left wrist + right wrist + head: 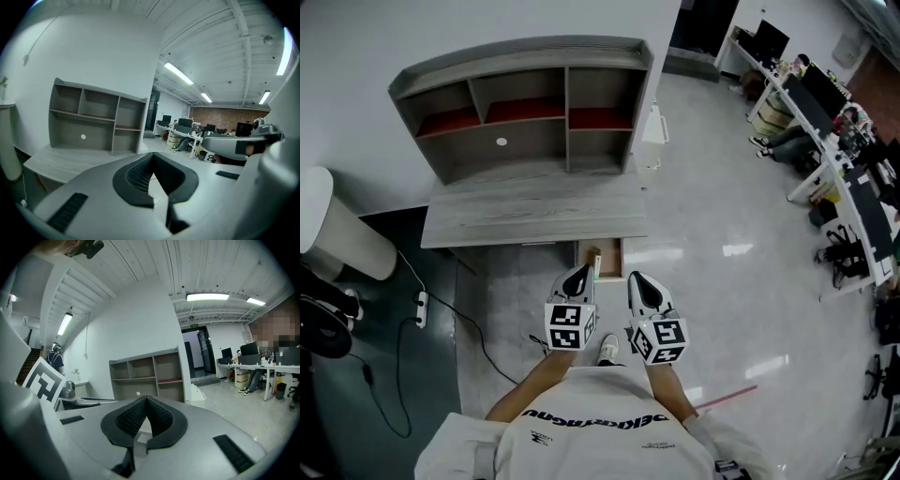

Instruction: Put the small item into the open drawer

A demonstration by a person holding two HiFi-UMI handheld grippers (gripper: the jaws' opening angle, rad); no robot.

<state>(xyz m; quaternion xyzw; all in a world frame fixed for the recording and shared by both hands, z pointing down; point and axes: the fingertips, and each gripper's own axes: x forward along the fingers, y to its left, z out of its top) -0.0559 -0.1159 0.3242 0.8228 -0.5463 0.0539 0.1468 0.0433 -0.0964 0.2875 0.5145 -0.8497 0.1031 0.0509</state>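
A grey desk (534, 211) with a shelf hutch (525, 108) stands against the wall. Under its right front edge a small drawer (608, 259) is pulled open. A small pale thing (594, 263) shows at the drawer's left side; what it is I cannot tell. My left gripper (578, 277) and right gripper (637, 281) hover side by side just in front of the drawer, both shut and holding nothing. In the left gripper view the left gripper (152, 157) points toward the hutch (96, 117). The right gripper (146, 399) points at the hutch (147, 376) in its own view.
A white cylinder (337, 225) stands left of the desk, with a power strip (420, 307) and cables on the dark floor. A white box (653, 131) leans beside the hutch. Office desks with seated people (825, 141) fill the right. A red strip (727, 396) lies on the floor.
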